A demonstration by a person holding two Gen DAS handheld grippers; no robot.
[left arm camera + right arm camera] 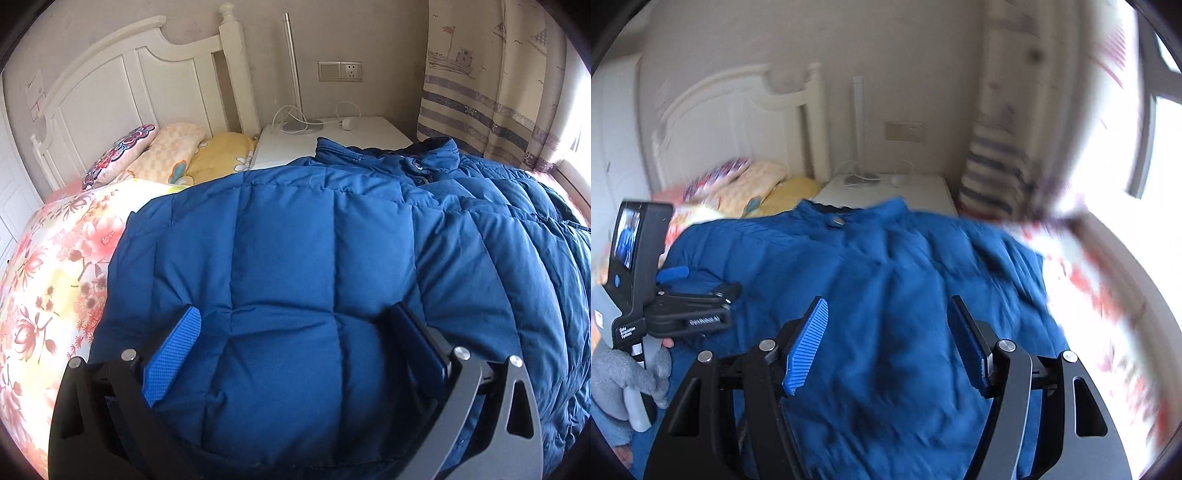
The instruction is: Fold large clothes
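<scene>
A blue quilted down jacket (295, 229) lies spread on the bed with its collar (417, 155) toward the nightstand. My left gripper (295, 310) points down onto the jacket's near part with its jaws wide apart. Padded fabric bulges up between the fingers, and the pad faces stay bare. In the blurred right wrist view the jacket (886, 258) fills the middle. My right gripper (888, 301) hovers over it, open, with nothing between its pads. The left gripper (701, 282) shows at the left edge there, low on the jacket, held by a hand in a grey glove (631, 369).
A floral quilt (55, 280) covers the bed left of the jacket. Pillows (166, 155) lean at the white headboard (122, 85). A white nightstand (332, 140) with a lamp and a charger stands behind. A curtain (491, 85) and a bright window (1137, 184) are to the right.
</scene>
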